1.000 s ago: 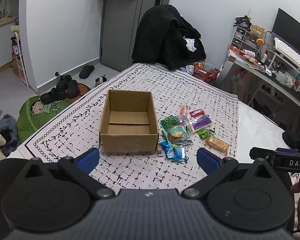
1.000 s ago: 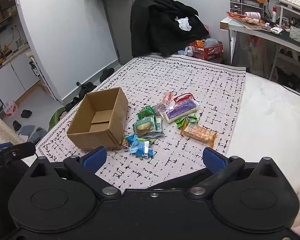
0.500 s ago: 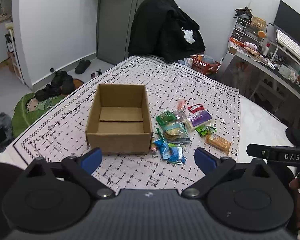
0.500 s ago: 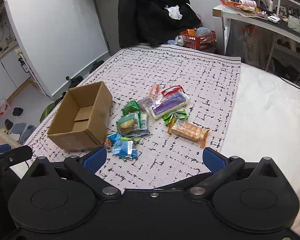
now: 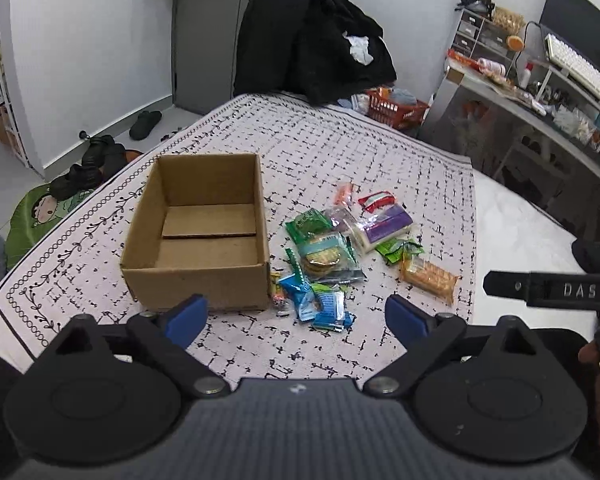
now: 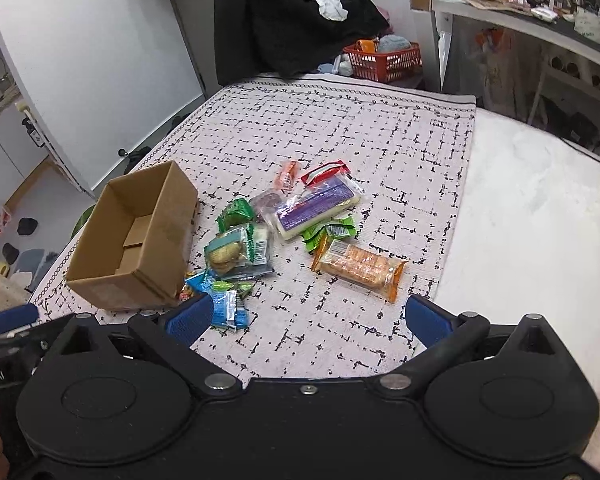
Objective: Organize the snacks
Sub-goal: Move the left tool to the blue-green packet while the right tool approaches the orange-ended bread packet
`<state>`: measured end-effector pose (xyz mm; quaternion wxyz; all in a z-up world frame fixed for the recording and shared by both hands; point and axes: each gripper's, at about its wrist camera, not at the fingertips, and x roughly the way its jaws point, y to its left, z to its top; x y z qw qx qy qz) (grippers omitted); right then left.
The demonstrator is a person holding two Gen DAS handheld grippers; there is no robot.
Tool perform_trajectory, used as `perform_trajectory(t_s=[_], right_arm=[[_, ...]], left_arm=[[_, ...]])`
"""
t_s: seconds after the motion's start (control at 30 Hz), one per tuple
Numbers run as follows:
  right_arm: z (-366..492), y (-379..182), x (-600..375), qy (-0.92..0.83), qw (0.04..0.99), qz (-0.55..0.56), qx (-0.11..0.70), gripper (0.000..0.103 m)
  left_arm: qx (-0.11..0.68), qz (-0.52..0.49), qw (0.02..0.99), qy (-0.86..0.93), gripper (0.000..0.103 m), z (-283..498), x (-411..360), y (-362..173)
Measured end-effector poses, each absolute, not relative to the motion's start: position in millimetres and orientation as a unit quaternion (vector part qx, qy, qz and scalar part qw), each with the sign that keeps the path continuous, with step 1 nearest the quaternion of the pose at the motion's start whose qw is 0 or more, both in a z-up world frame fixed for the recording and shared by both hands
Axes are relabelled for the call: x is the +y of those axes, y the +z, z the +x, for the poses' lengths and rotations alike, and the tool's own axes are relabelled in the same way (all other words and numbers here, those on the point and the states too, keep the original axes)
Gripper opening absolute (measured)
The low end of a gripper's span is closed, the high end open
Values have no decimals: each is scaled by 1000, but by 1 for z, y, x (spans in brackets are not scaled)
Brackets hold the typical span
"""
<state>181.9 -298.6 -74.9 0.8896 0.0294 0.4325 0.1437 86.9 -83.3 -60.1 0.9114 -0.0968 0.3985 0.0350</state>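
Hovering over patterned cloth [image 5: 340,152]: left gripper [image 5: 296,316] wide, just been narrowing, nothing between; right gripper [image 6: 308,320] wide, empty. Open corrugated cardboard box [image 5: 196,272] beside crinkly plastic snack packets [image 5: 328,256].

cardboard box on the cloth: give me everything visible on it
The cardboard box is plain brown corrugated card, rectangular, upright, open at the top with no top flaps showing. Inside it is empty; only the two bottom flaps show, one overlapping the other. It stands on the patterned cloth, left of the snack pile, whose nearest packets lie at its front right corner. No gripper touches it.
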Motion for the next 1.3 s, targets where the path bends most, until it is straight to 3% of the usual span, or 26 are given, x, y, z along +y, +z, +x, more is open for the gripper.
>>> perform_trajectory(t_s=[0.27,0.57,0.93,1.3], right_arm=[[210,-90,-309,149,880,38,449,103],[249,-115,-316,171,860,35,479,86],[292,-151,-323,181,840,29,511,84],[327,-179,-320,210,823,13,528,80]], left_arm=[[414,-126,901,31,87,111,-88,-82],[445,-154,882,23,66,144,-100,-113],[485,-166,858,38,52,181,-113,-152],[518,-171,836,59,48,215,-122,-188]])
